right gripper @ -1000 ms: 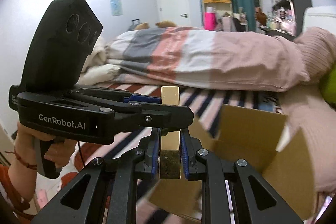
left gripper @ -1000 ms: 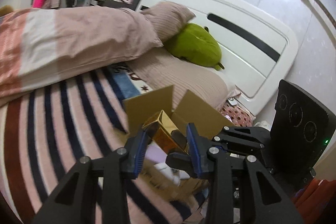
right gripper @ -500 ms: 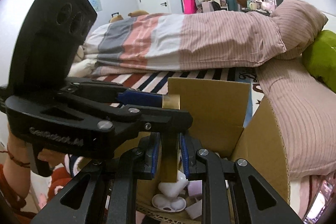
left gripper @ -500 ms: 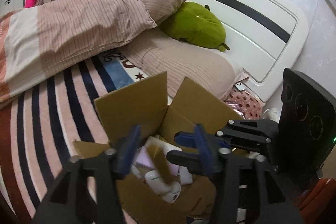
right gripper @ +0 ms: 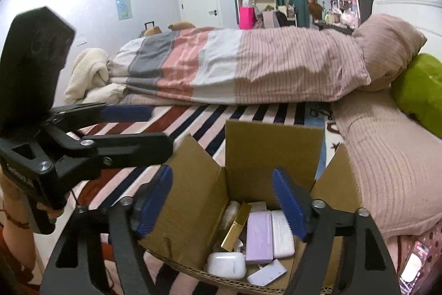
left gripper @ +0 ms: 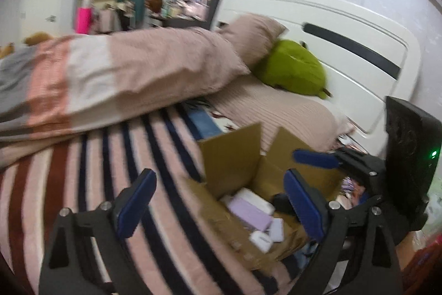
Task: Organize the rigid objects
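An open cardboard box (right gripper: 273,151) stands on the striped bed. Inside it a gold box (right gripper: 237,226) leans beside a purple box (right gripper: 258,237), a white case (right gripper: 281,234) and a white earbud case (right gripper: 226,264). My right gripper (right gripper: 222,176) hangs over the box, its jaws opening with nothing between the pads. To the left of the box my left gripper (right gripper: 158,127) is also opening and holds nothing. In the left wrist view the left gripper (left gripper: 219,176) frames the box (left gripper: 232,156) and the purple box (left gripper: 248,212); the gold box is hidden there.
A folded striped duvet (right gripper: 234,68) lies across the bed behind the box. A pink pillow (right gripper: 386,46) and a green plush (right gripper: 420,85) rest against the white headboard (left gripper: 345,40). A phone (right gripper: 414,261) lies at lower right. A hand (right gripper: 13,214) holds the left gripper.
Both grippers were shut on the gold box above the cardboard box. They have opened, the gold box now lies inside, and the left gripper has drawn back to the left.
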Available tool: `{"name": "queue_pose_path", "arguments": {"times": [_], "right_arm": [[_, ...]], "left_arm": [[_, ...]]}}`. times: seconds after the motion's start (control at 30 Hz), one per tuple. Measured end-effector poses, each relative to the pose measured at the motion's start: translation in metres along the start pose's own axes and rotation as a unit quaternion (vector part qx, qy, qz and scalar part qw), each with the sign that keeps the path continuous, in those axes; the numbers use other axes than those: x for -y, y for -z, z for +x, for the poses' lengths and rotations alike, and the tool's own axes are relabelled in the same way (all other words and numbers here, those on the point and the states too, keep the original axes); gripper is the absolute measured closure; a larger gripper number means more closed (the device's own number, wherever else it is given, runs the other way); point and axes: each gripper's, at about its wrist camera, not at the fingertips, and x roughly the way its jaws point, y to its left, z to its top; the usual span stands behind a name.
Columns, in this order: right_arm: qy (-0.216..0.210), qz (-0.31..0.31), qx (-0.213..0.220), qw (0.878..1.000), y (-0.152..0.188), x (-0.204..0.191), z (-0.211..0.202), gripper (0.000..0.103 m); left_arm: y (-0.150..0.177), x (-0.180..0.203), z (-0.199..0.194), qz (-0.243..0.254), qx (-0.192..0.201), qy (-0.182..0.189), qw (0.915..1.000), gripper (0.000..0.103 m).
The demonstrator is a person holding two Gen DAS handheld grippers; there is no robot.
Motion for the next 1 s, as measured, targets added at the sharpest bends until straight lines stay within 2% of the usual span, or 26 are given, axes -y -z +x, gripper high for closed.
{"name": "queue_pose_path", "arguments": {"times": [0.07, 0.1, 0.27, 0.43, 0.63, 1.0], "right_arm": [[0.003, -0.009, 0.015, 1.000, -0.004, -0.006, -0.006, 0.018], [0.004, -0.013, 0.024, 1.000, -0.005, -0.008, -0.009, 0.016], [-0.004, -0.041, 0.064, 0.997, -0.010, -0.022, -0.020, 0.006], [-0.023, -0.038, 0.071, 0.997, -0.010, -0.022, -0.017, 0.006], [-0.023, -0.027, 0.068, 0.997, -0.009, -0.021, -0.012, 0.006], [-0.018, -0.029, 0.072, 0.997, -0.009, -0.024, -0.012, 0.006]], "left_arm": [[0.004, -0.008, -0.013, -0.011, 0.014, -0.032, 0.9993, 0.009], [0.006, -0.013, -0.019, -0.016, 0.020, -0.050, 0.9984, 0.000], [0.020, -0.040, -0.052, -0.050, 0.057, -0.122, 0.9896, 0.000], [0.032, -0.063, -0.073, -0.080, 0.064, -0.172, 0.9798, 0.000], [0.039, -0.075, -0.082, -0.091, 0.060, -0.206, 0.9725, 0.000], [0.042, -0.073, -0.082, -0.087, 0.052, -0.215, 0.9714, 0.000]]}}
